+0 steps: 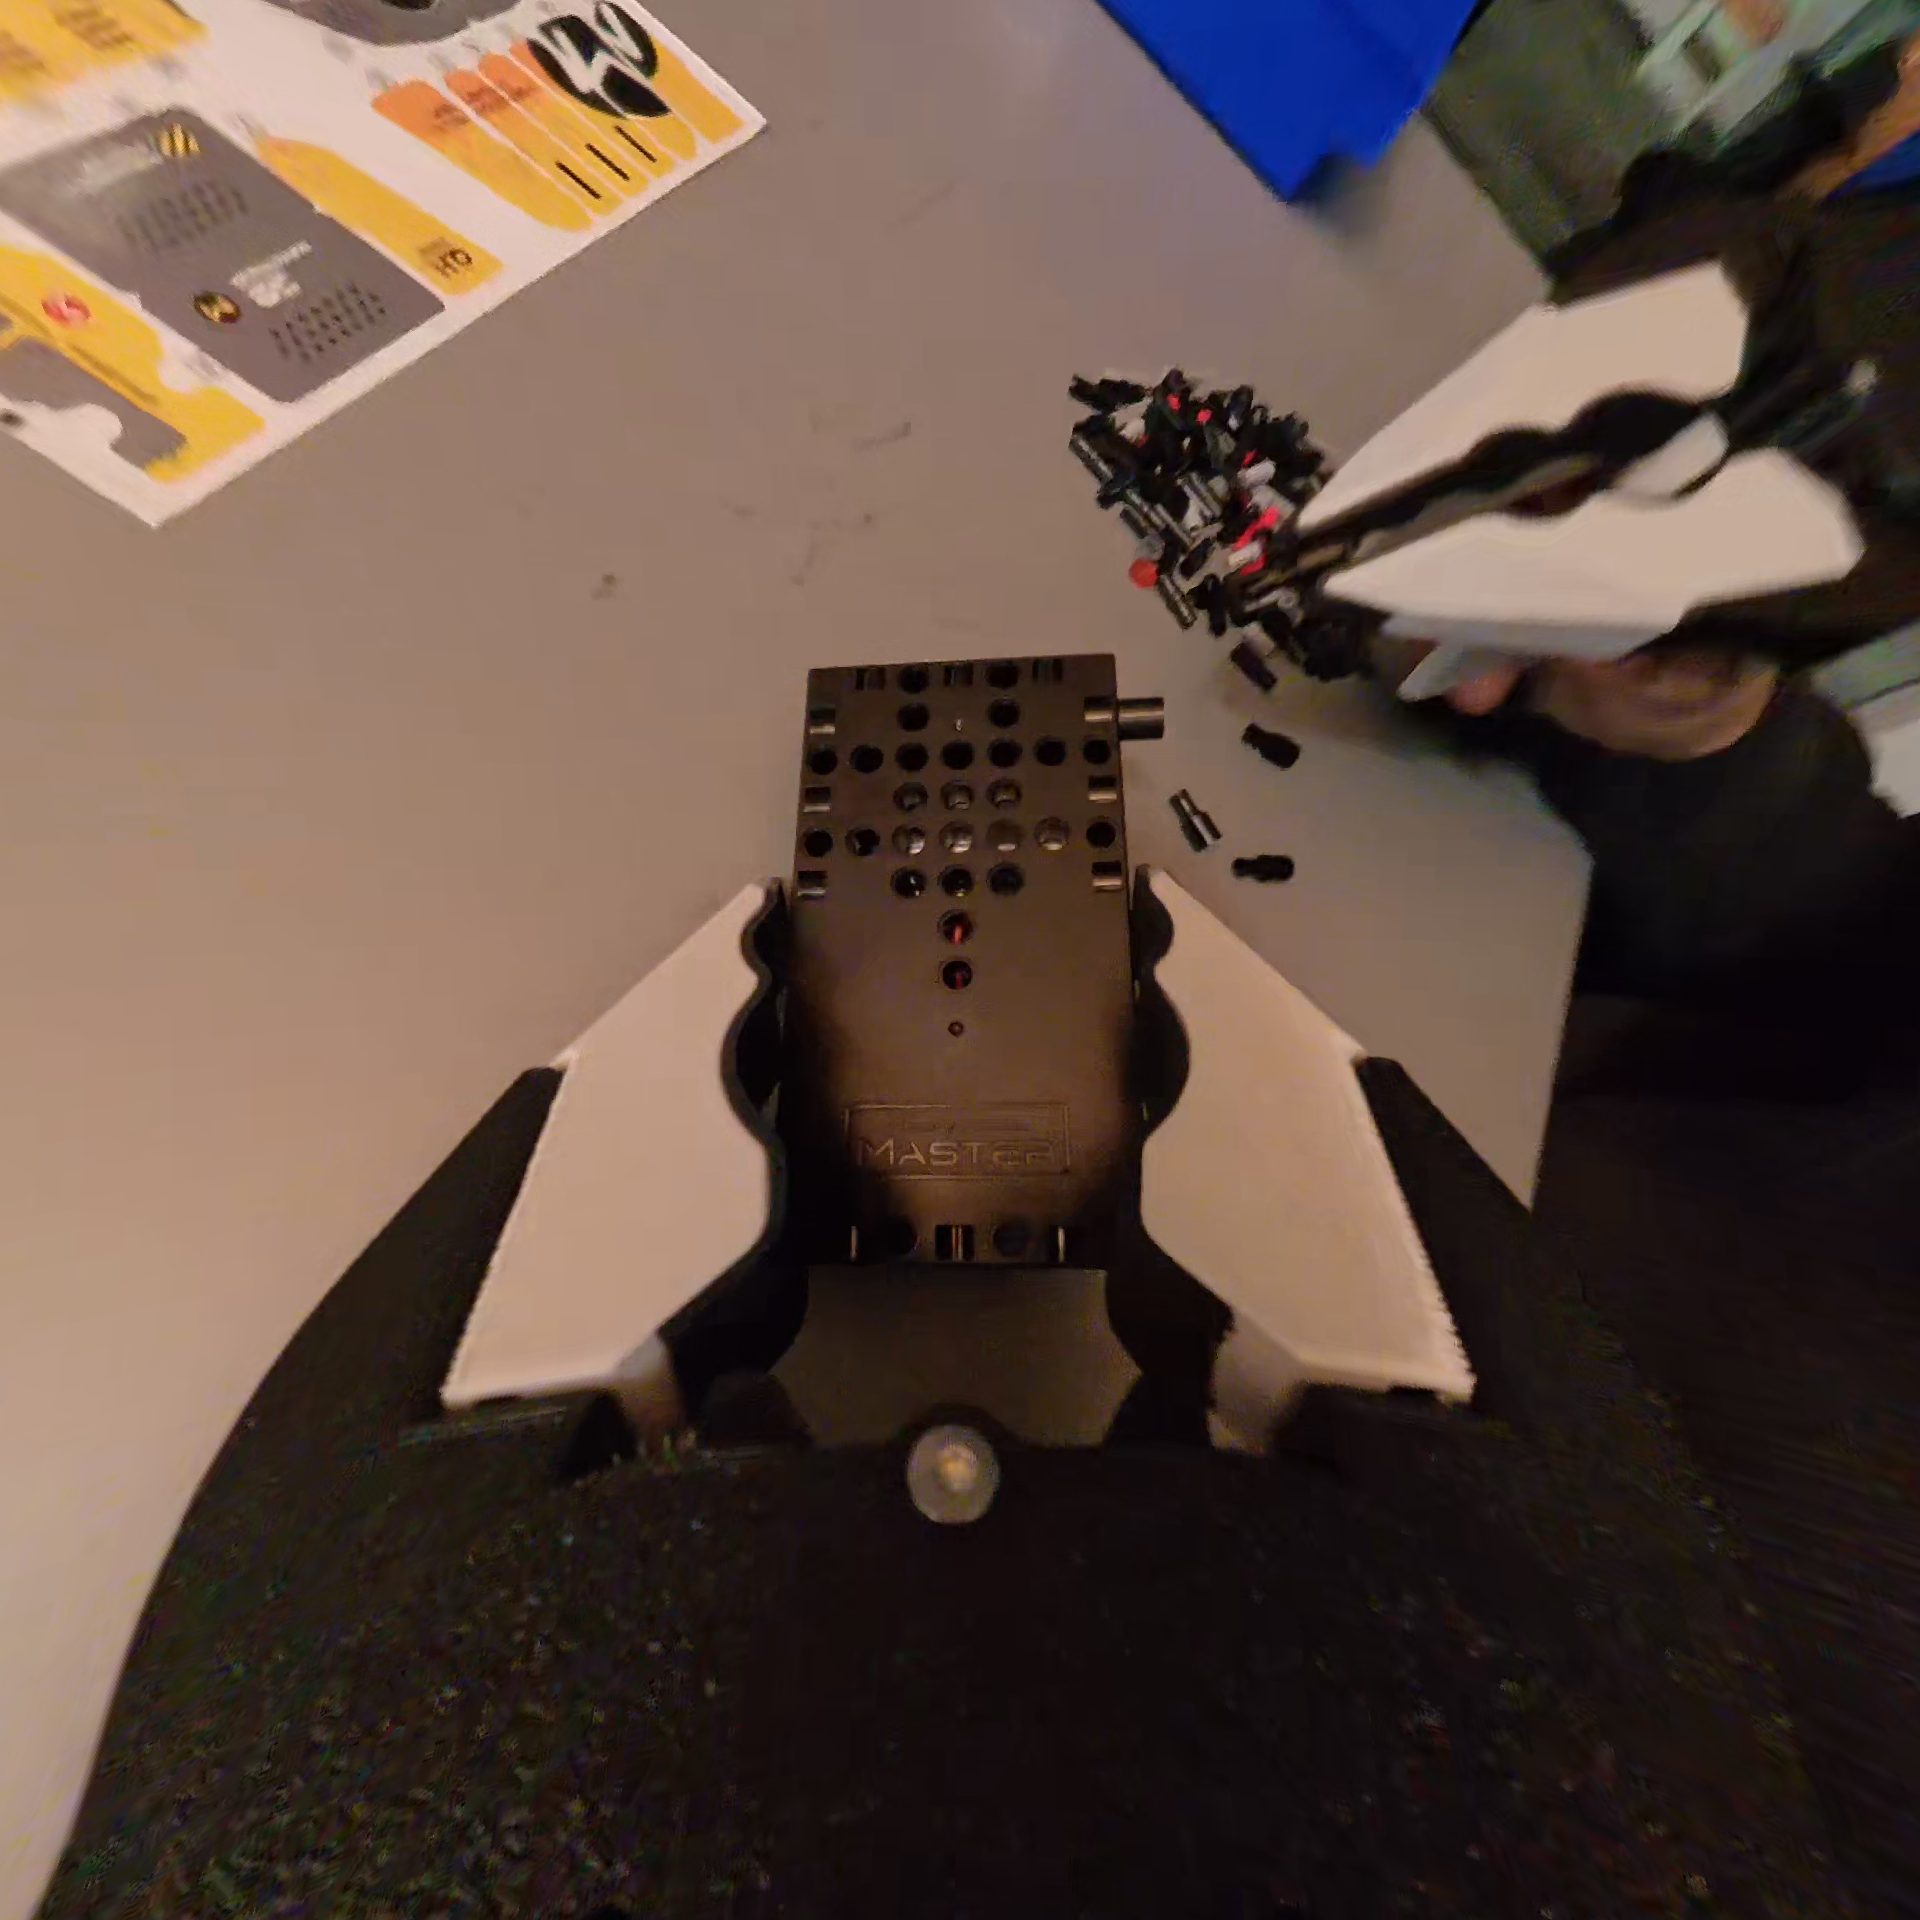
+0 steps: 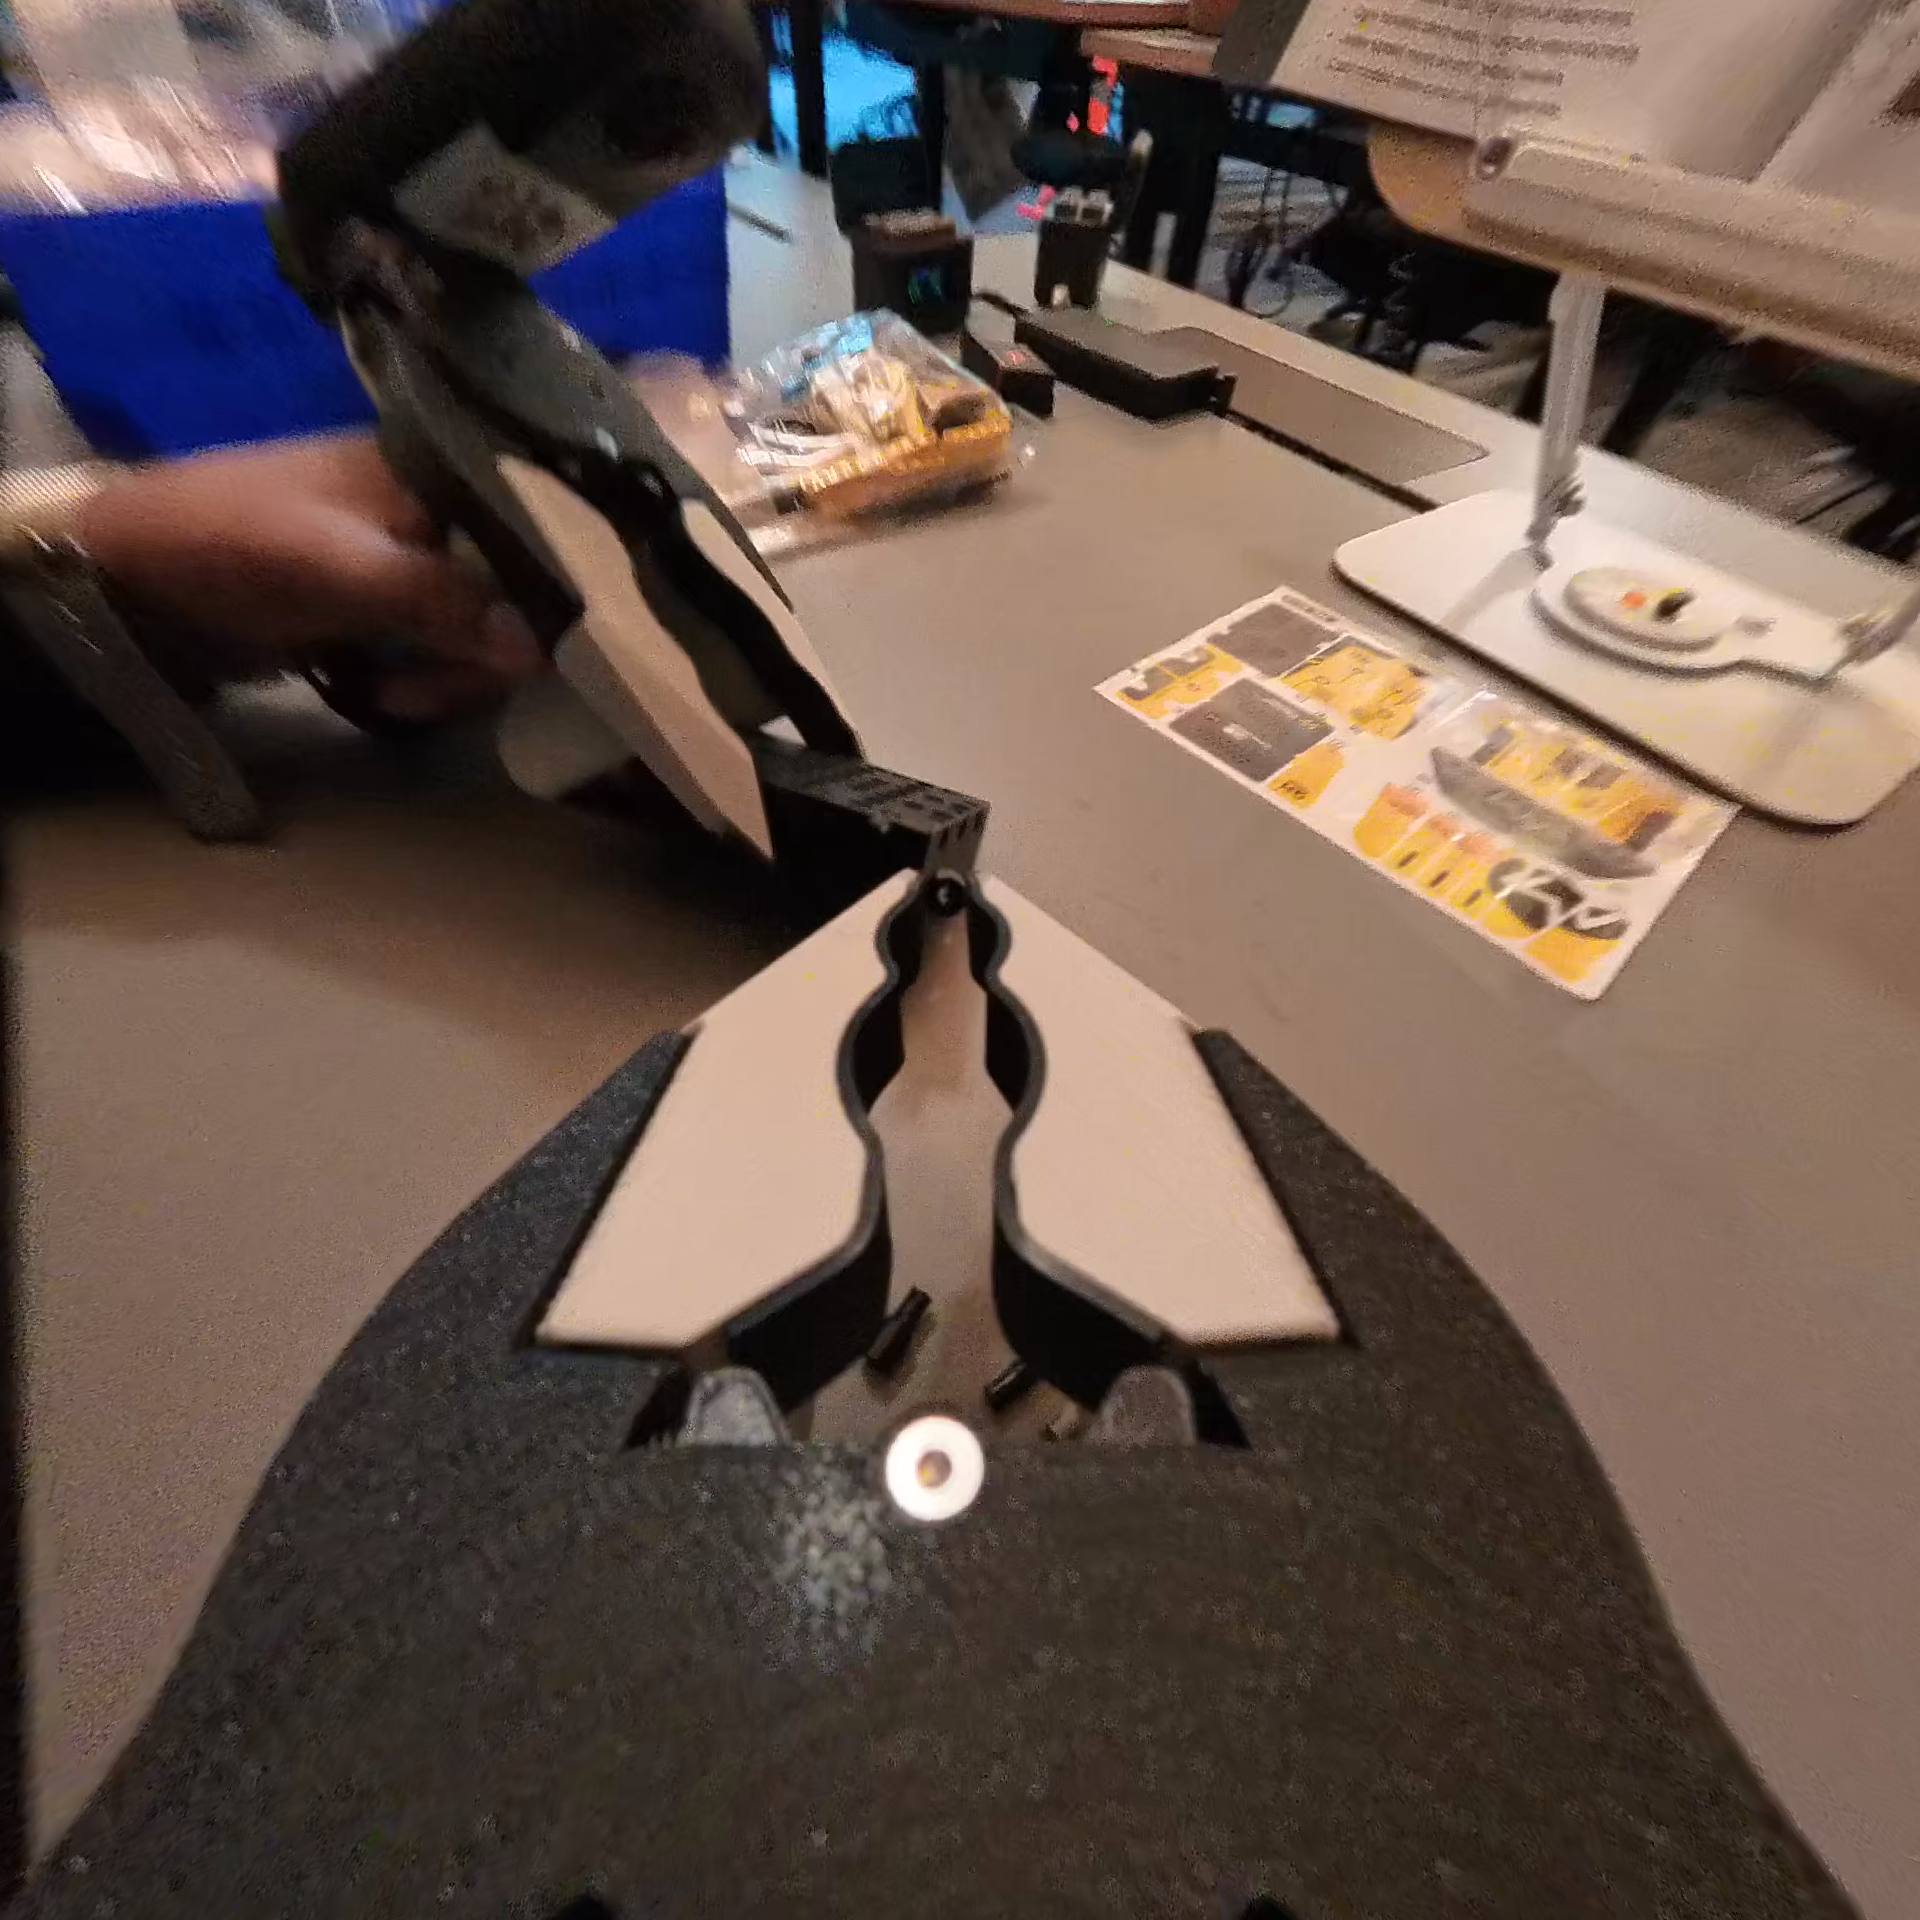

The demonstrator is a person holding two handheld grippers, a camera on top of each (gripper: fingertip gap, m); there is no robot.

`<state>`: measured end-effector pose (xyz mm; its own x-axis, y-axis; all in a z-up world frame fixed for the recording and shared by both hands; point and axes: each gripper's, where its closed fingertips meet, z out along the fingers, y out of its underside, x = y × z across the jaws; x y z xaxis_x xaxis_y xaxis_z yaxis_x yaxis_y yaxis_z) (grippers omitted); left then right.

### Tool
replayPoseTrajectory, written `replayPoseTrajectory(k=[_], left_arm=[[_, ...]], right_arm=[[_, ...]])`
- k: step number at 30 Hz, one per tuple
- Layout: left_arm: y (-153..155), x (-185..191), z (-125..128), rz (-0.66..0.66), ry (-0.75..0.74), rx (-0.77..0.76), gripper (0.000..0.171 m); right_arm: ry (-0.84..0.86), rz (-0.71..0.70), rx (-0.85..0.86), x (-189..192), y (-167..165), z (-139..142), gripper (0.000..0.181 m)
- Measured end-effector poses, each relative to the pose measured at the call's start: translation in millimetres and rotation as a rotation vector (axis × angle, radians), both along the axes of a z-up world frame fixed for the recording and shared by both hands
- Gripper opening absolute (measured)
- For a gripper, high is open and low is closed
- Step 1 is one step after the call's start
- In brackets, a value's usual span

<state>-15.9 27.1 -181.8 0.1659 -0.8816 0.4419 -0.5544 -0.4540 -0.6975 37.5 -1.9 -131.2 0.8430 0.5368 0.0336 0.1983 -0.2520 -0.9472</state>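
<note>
The left gripper (image 1: pixel 956 896) is clamped on a black perforated block (image 1: pixel 956 790). Its two white fingers press the block's long sides, and the far half of the block sticks out ahead of the tips. The hold looks square and centred, so the block should resist twisting. One short peg (image 1: pixel 1140 717) stands out of the block's side, to the right of this gripper.

The right gripper (image 2: pixel 943 912) is pinched shut on a small black pin (image 2: pixel 943 891) at the very tips, seen end-on. The pin sits just beside the near corner of the block; whether they touch cannot be told. With so little of the pin gripped, it would probably pivot or slip under a sideways push, so a straight, steady line suits it better.

Ahead and to the right of the left gripper lies a pile of small parts (image 1: pixel 1195 478) in black, red and grey, and a few loose pins (image 1: pixel 1195 819) lie nearer to it.

The worktop (image 1: pixel 623 644) is plain grey with faint scuffs. A sticker sheet (image 2: pixel 1423 779) lies right of the right gripper, with a white stand base (image 2: pixel 1662 727) beyond it. Farther ahead sit a clear bag of yellow parts (image 2: pixel 873 436) and a blue bin (image 2: pixel 156 312). Other desks show blurred behind.
</note>
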Motion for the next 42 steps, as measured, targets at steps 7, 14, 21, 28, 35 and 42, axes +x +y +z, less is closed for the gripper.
replayPoseTrajectory(k=[7, 14, 21, 28, 35, 42], left_arm=[[0.4, -0.9, 0.9, 0.014, -0.012, -0.050, 0.066], [0.3, -1.6, 2.5, 0.007, -0.036, -0.092, 0.066], [-4.4, -4.4, 4.0, -0.030, -0.055, -0.131, 0.065], [-6.9, -5.7, 4.0, -0.054, -0.057, -0.134, 0.065], [-7.6, -6.1, 3.0, -0.064, -0.048, -0.110, 0.065], [-8.0, -6.2, 2.4, -0.070, -0.041, -0.090, 0.065]], right_arm=[[-0.289, -0.027, 0.098, -16.8, 4.8, -8.9, 0.007], [-0.254, -0.024, 0.089, -20.0, 10.1, -5.6, 0.007], [-0.276, -0.002, 0.105, -24.1, 9.4, -5.8, 0.007], [-0.329, 0.032, 0.124, -30.1, 7.3, -9.9, 0.007], [-0.387, 0.039, 0.159, -30.7, 7.1, -11.4, 0.007], [-0.401, 0.048, 0.171, -30.6, 5.9, -12.7, 0.007]])
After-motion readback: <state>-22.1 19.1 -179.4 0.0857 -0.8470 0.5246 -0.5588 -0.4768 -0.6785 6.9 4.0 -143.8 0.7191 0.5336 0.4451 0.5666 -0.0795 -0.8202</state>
